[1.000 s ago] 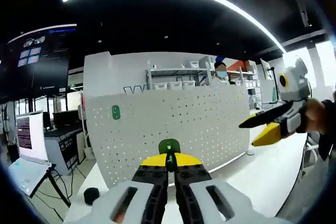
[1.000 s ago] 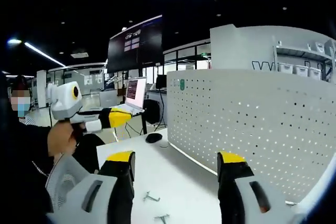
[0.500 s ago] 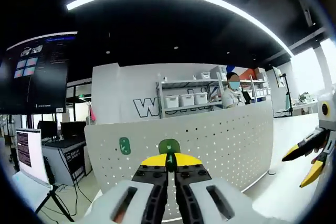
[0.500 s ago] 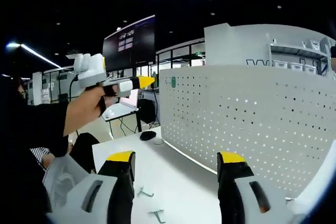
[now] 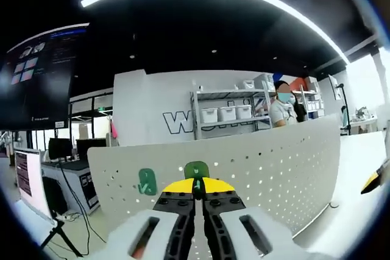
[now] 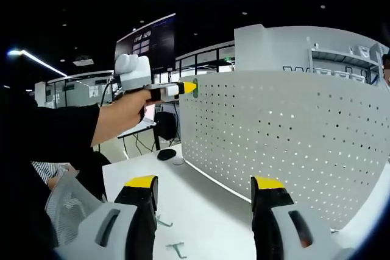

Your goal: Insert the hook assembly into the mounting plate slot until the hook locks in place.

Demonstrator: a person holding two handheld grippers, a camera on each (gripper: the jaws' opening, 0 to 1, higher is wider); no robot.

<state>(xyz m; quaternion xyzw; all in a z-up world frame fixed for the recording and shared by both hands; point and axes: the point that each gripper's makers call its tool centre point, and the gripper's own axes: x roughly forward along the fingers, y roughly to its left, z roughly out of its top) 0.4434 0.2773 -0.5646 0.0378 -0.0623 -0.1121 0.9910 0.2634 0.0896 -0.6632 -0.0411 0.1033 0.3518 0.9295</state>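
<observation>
Insertion was in hand: left gripper [image 5: 195, 188], jaws closed on green hook [image 5: 196, 170], hung just beside the pegboard [image 6: 292, 144] top. Right gripper [image 6: 204, 190] gaped empty. We judged the hook next needed seating in a hole

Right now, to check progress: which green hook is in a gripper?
The green hook pinched at the left gripper's tips. The other hook sits on the pegboard, left of it.

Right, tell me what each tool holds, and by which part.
Left tool: shut on the green hook, gripped at its lower end. Right tool: open, holding nothing.
</observation>
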